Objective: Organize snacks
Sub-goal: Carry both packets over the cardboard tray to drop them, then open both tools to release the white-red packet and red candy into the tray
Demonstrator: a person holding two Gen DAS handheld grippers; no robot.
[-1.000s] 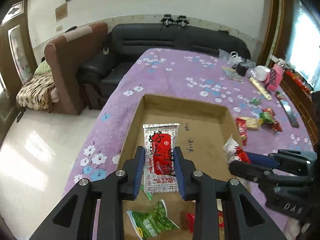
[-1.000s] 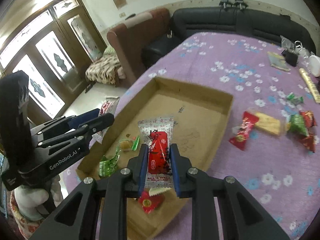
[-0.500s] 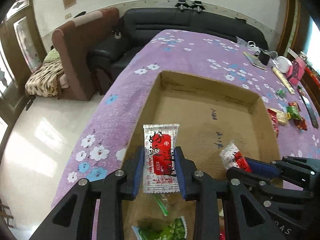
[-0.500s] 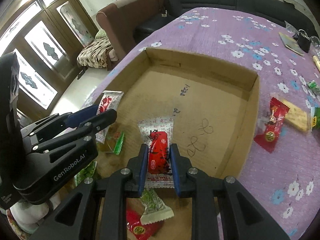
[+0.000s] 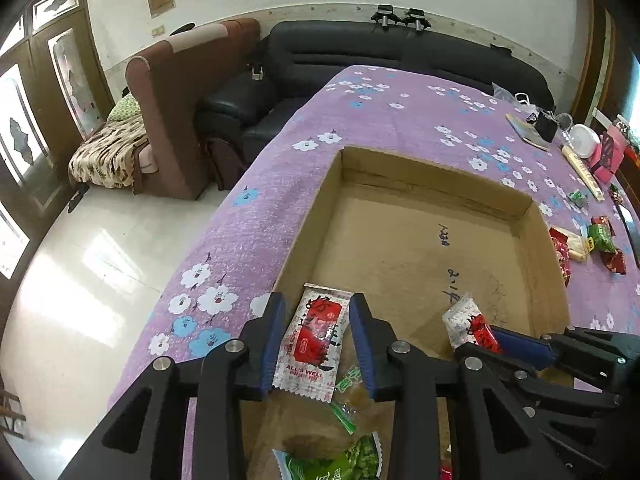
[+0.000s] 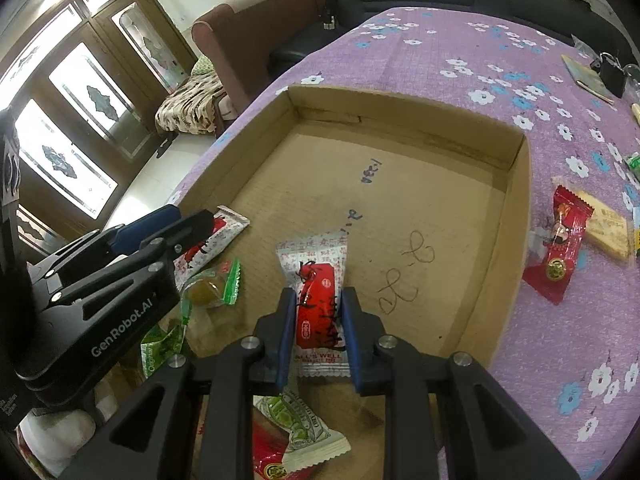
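Both grippers low over cardboard box, near end: left gripper just opening, packet loose between fingers; right gripper clamped on second packet; several snacks outside box, unsorted.

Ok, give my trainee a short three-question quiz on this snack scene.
1. True or false: the right gripper is shut on a red-and-white packet.
2. The cardboard box stands on: A) a purple flowered cloth; B) bare wood; C) the floor.
3. In the right wrist view, on which side of the box do the loose snacks lie on the cloth?
Key: 1 true; 2 A; 3 the right side.
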